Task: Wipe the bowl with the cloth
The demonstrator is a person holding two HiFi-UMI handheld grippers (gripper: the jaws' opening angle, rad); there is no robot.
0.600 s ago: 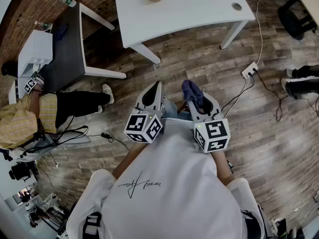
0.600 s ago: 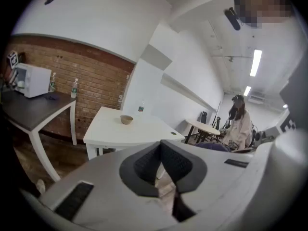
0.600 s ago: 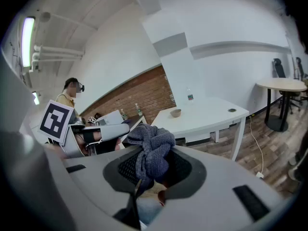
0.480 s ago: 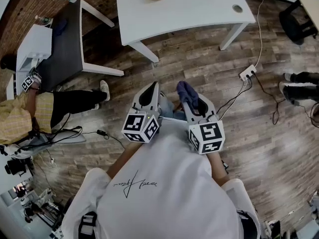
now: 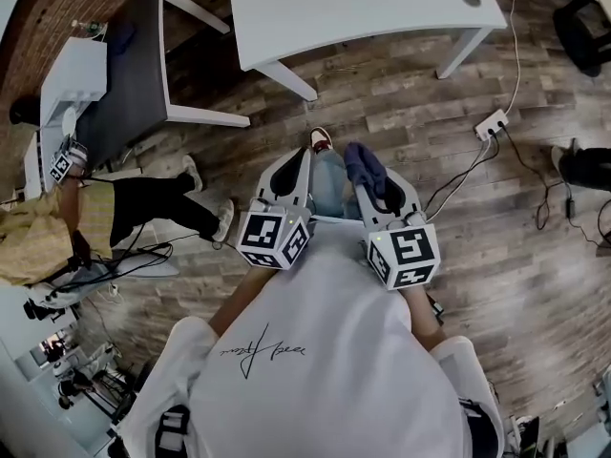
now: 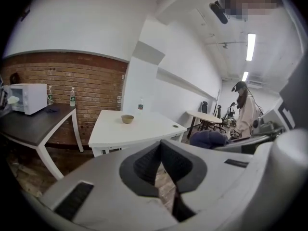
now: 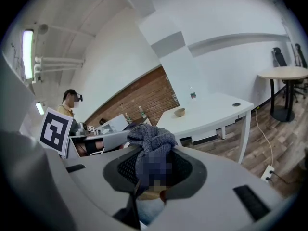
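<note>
The bowl [image 6: 127,119] sits on the white tabletop [image 5: 382,8], well ahead. The right tool [image 5: 380,187] is clamped on the blue cloth [image 5: 364,165], and the left tool [image 5: 291,181] is closed on nothing. I'd walk right up first, then steady the bowl with the left before wiping.

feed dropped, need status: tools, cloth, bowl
Left tool shut, empty. Right tool shut on cloth. Bowl untouched on white table ahead. Only floor between.
</note>
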